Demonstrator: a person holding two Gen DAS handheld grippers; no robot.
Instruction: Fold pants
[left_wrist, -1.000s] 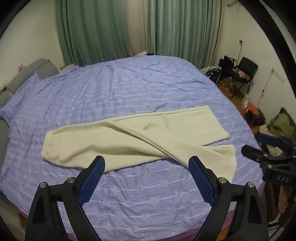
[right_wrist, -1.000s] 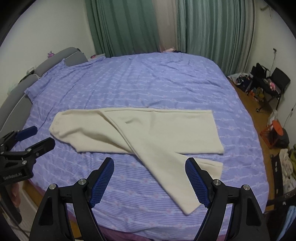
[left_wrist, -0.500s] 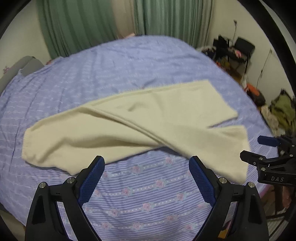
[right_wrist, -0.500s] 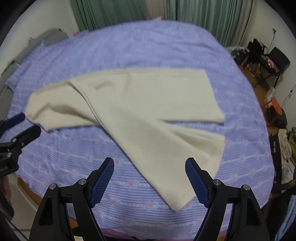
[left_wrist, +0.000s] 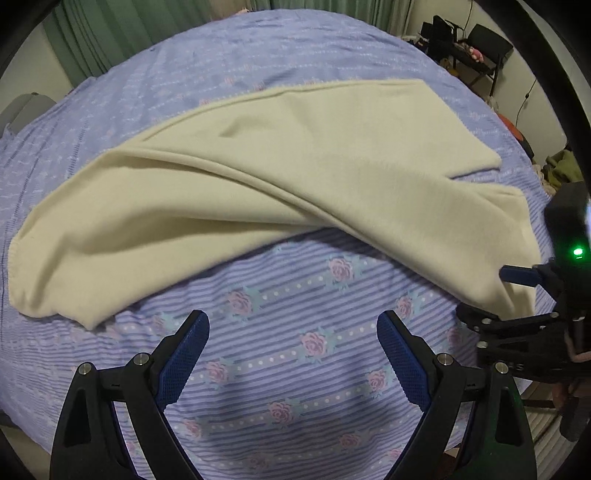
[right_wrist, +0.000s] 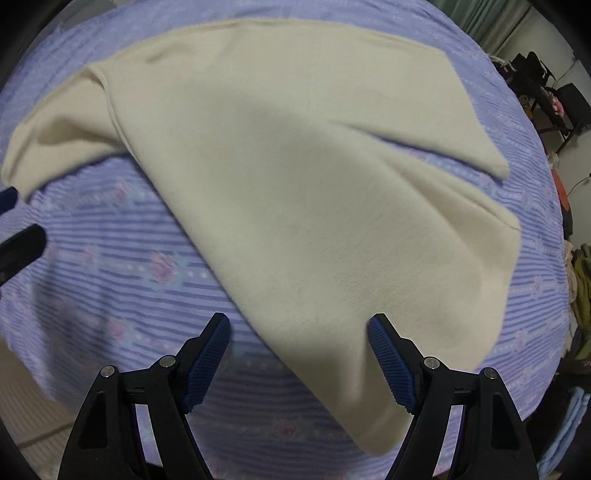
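Note:
Cream pants (left_wrist: 295, 166) lie spread on the bed, one leg crossed over the other; their hems point right and the waist end left. My left gripper (left_wrist: 292, 321) hangs open over bare sheet just in front of the pants, nothing between its fingers. My right gripper (right_wrist: 298, 321) points down over the near leg's hem area of the pants (right_wrist: 314, 184). Its jaws are closing slightly, still wide, with the cloth below them and the pads not pressing it. In the left wrist view, the right gripper (left_wrist: 495, 295) sits at the near leg's hem.
The bed wears a purple striped sheet (left_wrist: 295, 387) with pink roses, and its near edge runs just below both grippers. Green curtains (left_wrist: 92, 48) hang behind. A black chair (left_wrist: 487, 44) and floor clutter stand to the right, and a grey headboard (left_wrist: 26, 107) to the left.
Both grippers have dropped toward the bed and tilted downward, so the pants now fill the views. The right gripper has come over the near leg's hem. Both stay open.

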